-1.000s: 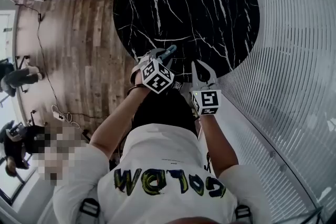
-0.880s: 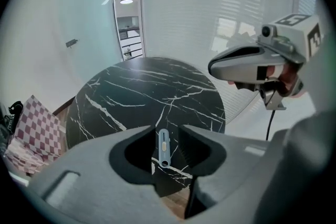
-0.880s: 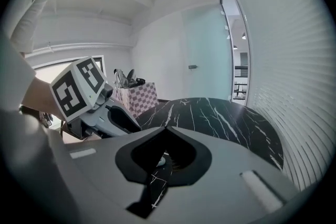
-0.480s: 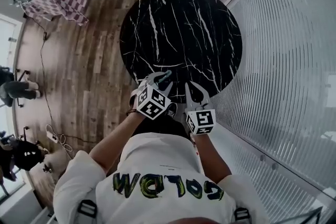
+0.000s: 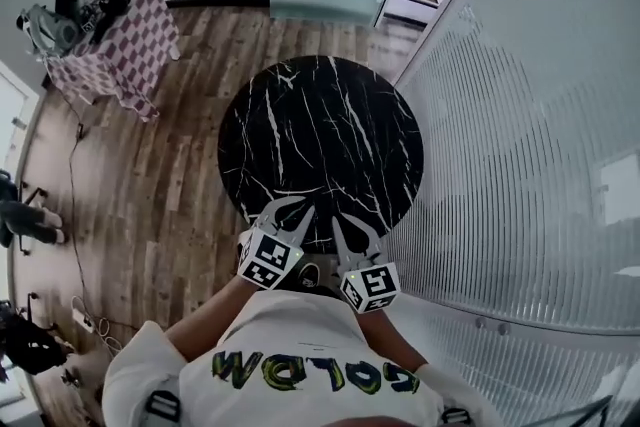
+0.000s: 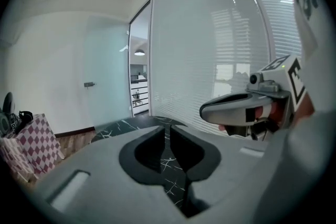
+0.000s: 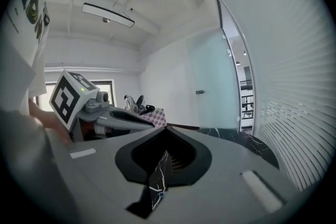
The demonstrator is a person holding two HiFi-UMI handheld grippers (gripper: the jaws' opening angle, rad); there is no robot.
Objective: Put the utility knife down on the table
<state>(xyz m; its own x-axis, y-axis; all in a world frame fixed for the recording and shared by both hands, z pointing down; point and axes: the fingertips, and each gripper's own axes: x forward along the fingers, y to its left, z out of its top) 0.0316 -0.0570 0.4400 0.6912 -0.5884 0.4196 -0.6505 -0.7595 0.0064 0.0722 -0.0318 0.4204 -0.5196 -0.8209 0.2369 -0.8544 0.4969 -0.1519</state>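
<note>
Utility knife: not seen in any view now, and not in either set of jaws. A sec ago a bluish thing stuck out of the left jaws' tips over the near table edge, prob. the knife. That was gone.
Left gripper (image 6: 167,132): jaws had just been closing. They stood nearly together w/ a slim slit left, only black marble showing thru it, nothing between.
Right gripper (image 7: 165,132): jaws together at the tips, empty.
Table (image 5: 320,130): round, black marble w/ white veins. No knife made out on it in head view, but both grippers covered the near rim, so it could lie hidden there or be too small/dark to pick out.
Change: both grippers had lifted & pulled back close to the person's chest. Table looked smaller & further below vs. a sec ago.
Meaning for task: judged as release done & hands retreating. Placement itself couldn't be confirmed from these views.
Next: prob. just a check that the knife lay flat on the table, not over the edge.
</note>
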